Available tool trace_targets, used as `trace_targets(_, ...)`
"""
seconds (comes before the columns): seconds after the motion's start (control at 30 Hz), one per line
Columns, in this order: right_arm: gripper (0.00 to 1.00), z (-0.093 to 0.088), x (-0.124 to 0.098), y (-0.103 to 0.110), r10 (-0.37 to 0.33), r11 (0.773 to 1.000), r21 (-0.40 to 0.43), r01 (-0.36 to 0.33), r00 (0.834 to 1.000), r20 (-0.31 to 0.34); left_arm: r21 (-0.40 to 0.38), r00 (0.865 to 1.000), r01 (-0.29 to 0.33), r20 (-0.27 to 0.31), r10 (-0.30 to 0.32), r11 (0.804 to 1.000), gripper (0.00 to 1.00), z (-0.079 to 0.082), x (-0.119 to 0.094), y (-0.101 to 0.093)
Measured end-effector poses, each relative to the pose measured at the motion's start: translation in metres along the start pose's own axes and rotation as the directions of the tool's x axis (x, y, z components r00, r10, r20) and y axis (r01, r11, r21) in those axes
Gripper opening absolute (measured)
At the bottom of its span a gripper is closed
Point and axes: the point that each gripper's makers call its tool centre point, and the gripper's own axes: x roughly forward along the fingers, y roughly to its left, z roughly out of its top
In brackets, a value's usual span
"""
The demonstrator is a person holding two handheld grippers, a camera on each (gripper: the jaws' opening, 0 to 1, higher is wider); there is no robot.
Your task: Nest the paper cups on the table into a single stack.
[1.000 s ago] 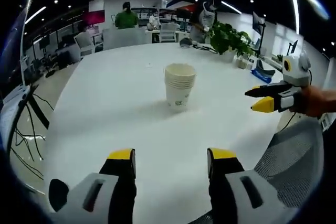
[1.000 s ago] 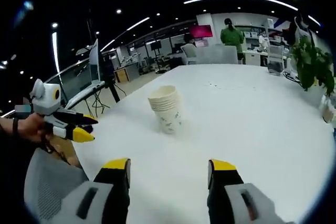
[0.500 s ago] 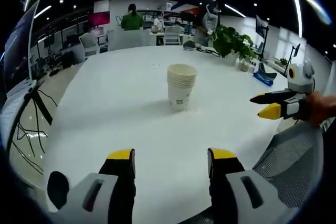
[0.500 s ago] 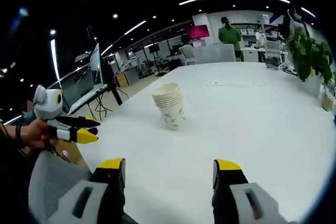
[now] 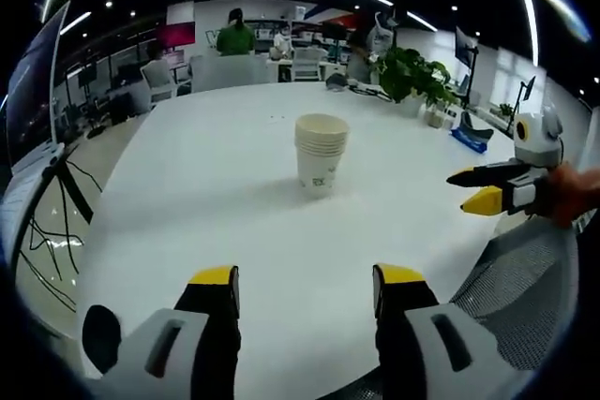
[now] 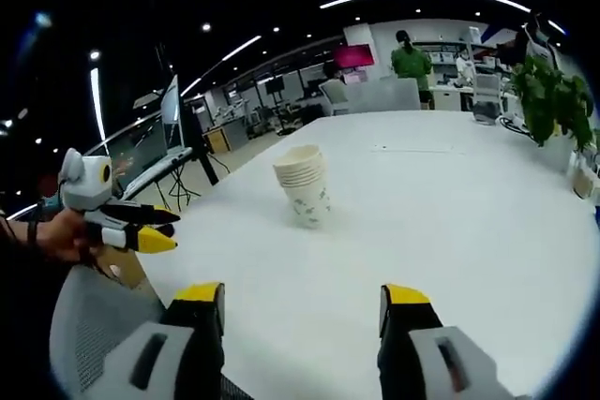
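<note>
White table [image 5: 187, 194] in open-plan office

I see the cups [image 5: 322, 153] already nested into one upright stack on the white table [image 5: 206, 213], a little above centre in the left gripper view. In the right gripper view the stack [image 6: 306, 184] sits left of centre. They are off-white, with several rims layered at the top, perhaps five, and a small greenish print low on the outer cup.
</note>
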Motion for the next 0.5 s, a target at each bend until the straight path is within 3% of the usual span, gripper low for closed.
trace_targets(0.2, 0.67, -0.0063, -0.0012, -0.0033, -0.008, 1.0, 0.004, 0.008, 1.0, 0.001, 0.028, 1.0, 0.005, -0.011, -0.004, 1.0, 0.57, -0.0035, 0.0015, -0.003)
trace_targets(0.5, 0.67, 0.0008, -0.0055, -0.0019, -0.022, 1.0, 0.009, 0.022, 0.999, 0.031, 0.054, 1.0, 0.009, -0.011, -0.008, 0.999, 0.57, -0.0034, 0.0018, -0.0049)
